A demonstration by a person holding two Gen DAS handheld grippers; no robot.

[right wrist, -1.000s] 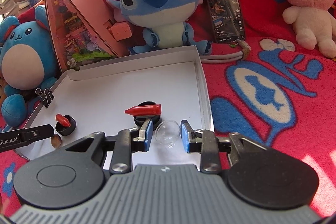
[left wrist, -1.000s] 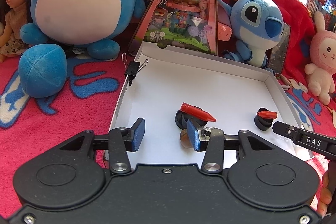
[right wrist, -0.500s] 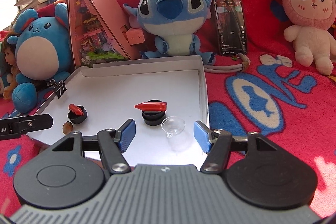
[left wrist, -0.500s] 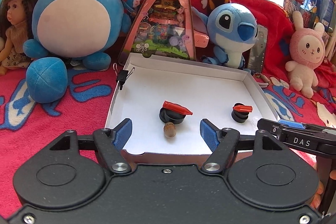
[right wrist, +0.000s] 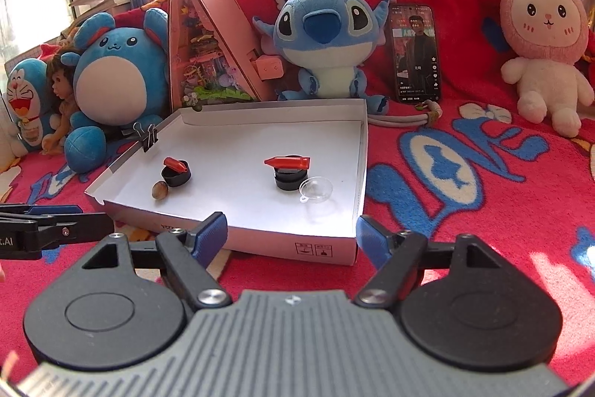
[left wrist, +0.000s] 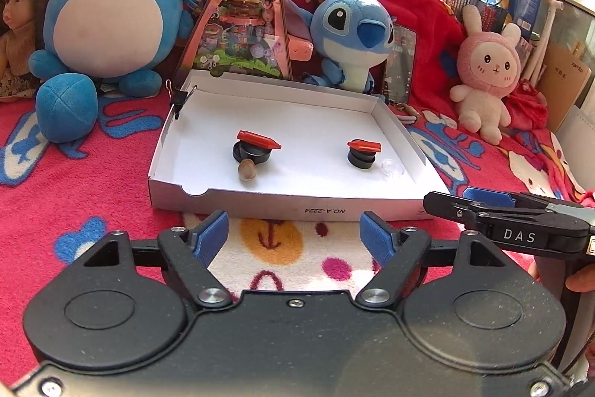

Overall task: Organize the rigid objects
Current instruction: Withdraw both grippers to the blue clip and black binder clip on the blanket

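Grippers hung side by side just outside the near wall of the white cardboard tray (left wrist: 282, 207), over the red patterned blanket (right wrist: 465, 173). The left gripper (left wrist: 293, 235) had its blue pads apart and widening, with nothing between them; the right gripper (right wrist: 290, 233) likewise stood apart and opening, empty.

Inside the tray, toward its left side, a black round base (left wrist: 251, 153) carried a red crayon-like piece (left wrist: 258, 139) across its top, and a brown acorn-like nut (left wrist: 246, 170) lay touching that base on the near side. Toward the right wall stood a second black base (right wrist: 288, 179) topped by another red piece (right wrist: 287, 162), with a clear plastic dome (right wrist: 316, 190) just beside it, nearer the tray's right near corner. A black binder clip (right wrist: 147, 138) gripped the tray's left wall near the far corner.
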